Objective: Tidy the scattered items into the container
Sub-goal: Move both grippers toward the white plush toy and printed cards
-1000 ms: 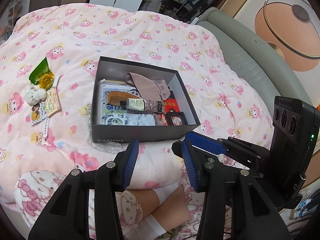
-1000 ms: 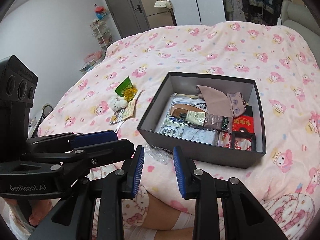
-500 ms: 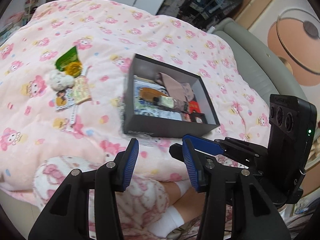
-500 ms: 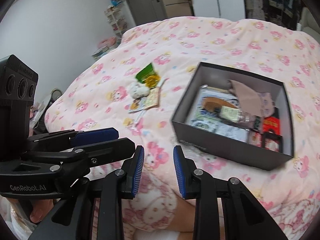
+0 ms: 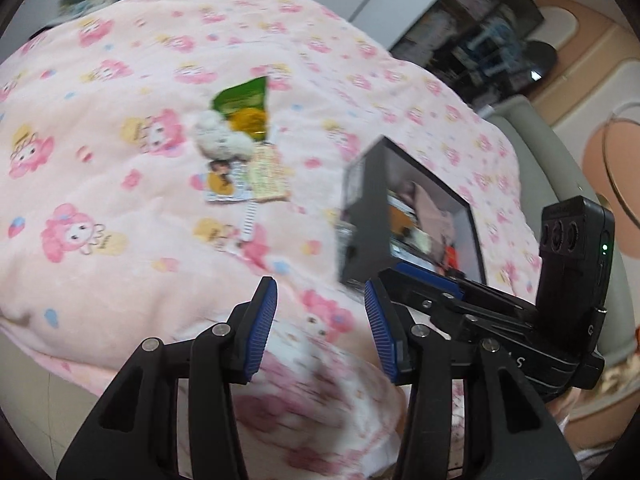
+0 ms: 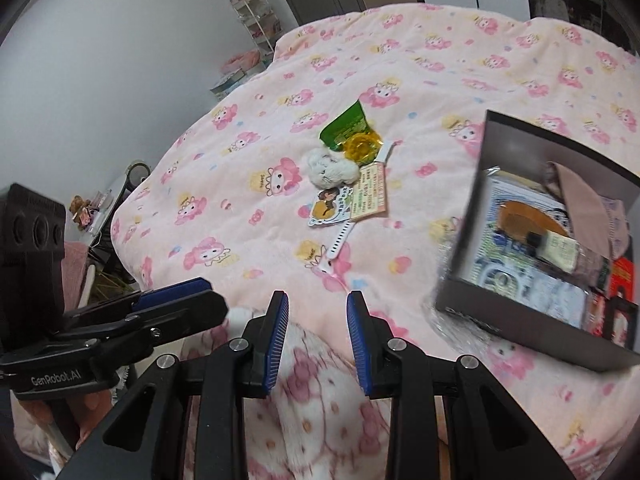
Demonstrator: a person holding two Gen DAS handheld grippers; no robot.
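Observation:
A dark grey box (image 5: 352,208) (image 6: 516,324) lies on the pink bed, holding a beige cloth, a brown comb, a small bottle and packets. Left of it sits a small pile: a green packet (image 5: 242,98) (image 6: 346,126), a white plush (image 5: 218,140) (image 6: 330,168), a sticker card (image 5: 222,186) (image 6: 326,208), a paper tag (image 5: 268,176) (image 6: 370,196) and a white strap (image 5: 250,220) (image 6: 340,240). My left gripper (image 5: 319,286) and right gripper (image 6: 318,298) hover at the bed's near edge, short of the pile. Both are open with nothing between the fingers.
A person's knees in pink patterned pyjamas (image 6: 320,384) lie just under both grippers. A crumpled clear wrapper (image 6: 452,324) pokes out by the box's near corner. A grey padded headboard (image 5: 532,140) runs behind the box. Shelves and a door stand beyond the bed.
Both views have swung left and slightly down. The box has slid toward the right edge and the pile now sits nearer the middle. Neither gripper's gap has changed.

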